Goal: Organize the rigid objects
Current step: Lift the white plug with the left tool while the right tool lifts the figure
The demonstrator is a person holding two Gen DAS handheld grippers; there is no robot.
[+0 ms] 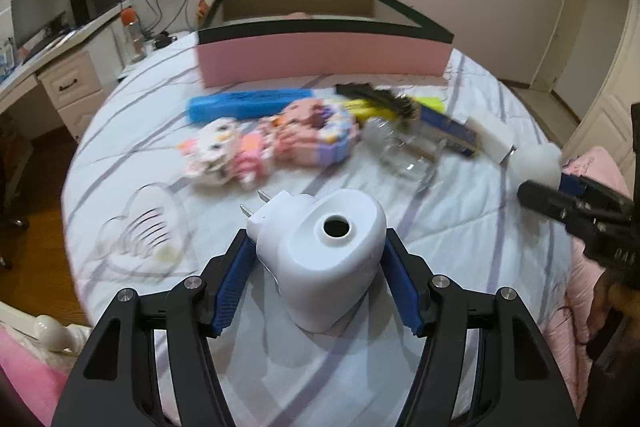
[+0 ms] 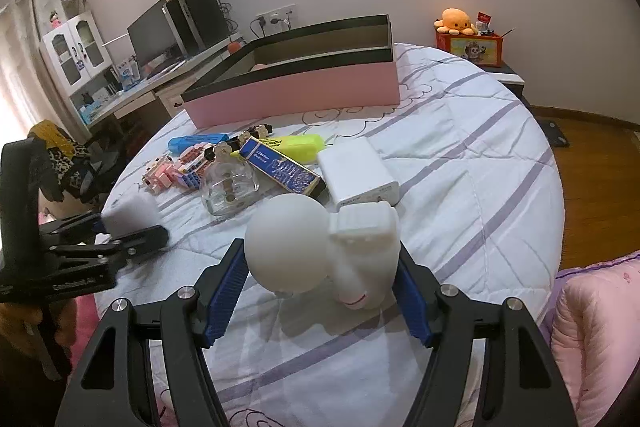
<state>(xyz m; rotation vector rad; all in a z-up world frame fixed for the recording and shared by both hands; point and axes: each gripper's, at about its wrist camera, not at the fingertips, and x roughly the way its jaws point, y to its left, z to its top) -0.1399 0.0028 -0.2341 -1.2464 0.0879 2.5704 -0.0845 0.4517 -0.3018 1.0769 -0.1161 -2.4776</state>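
My left gripper [image 1: 318,263] is shut on a white plug-in device [image 1: 320,259] with two prongs and a round hole on top, held above the bed. It also shows in the right wrist view [image 2: 128,215], with the left gripper [image 2: 132,231] at the far left. My right gripper [image 2: 320,279] is shut on a white figure with a round head [image 2: 316,247]; it shows at the right of the left wrist view [image 1: 536,163]. A pink box with a black rim [image 1: 320,55] [image 2: 296,87] stands open at the far side of the bed.
On the striped bedspread lie a blue case [image 1: 248,103], pink block toys [image 1: 272,139], a glass bottle [image 2: 230,191], a yellow highlighter [image 2: 296,147], a blue box [image 2: 280,167], a white charger [image 2: 358,171] and a clear heart-shaped holder [image 1: 140,231]. A desk [image 1: 48,67] stands left.
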